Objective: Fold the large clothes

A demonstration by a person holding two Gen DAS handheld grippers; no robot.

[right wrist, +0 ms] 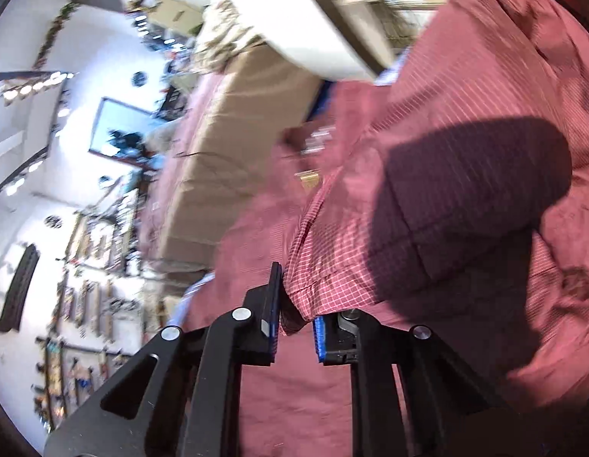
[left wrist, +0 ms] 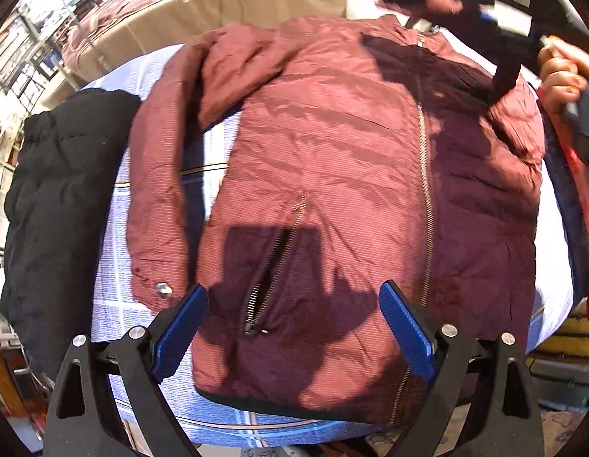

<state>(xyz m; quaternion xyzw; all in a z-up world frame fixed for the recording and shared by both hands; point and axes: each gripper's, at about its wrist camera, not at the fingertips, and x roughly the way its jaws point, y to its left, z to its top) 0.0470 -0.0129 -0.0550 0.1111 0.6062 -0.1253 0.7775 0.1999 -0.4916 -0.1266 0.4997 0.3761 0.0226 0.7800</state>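
Observation:
A maroon puffer jacket (left wrist: pixel 332 175) lies front-up and zipped on a blue checked cloth (left wrist: pixel 115 297). Its left sleeve (left wrist: pixel 157 175) rests flat beside the body. My left gripper (left wrist: pixel 294 323) is open above the hem, near the pocket zipper (left wrist: pixel 271 266), holding nothing. My right gripper (right wrist: pixel 296 316) is shut on the jacket's right sleeve (right wrist: pixel 427 198) and holds it lifted over the body. In the left wrist view that lifted sleeve (left wrist: pixel 446 7) hangs at the top right, held up by the right gripper (left wrist: pixel 522 19) beside the hand (left wrist: pixel 561 76).
A black puffer garment (left wrist: pixel 58 205) lies at the left edge of the cloth. A bed with a tan and maroon cover (left wrist: pixel 187 3) stands behind. A red item (left wrist: pixel 587 198) sits at the right edge. A wall with hung items (right wrist: pixel 85 266) fills the right wrist view's left side.

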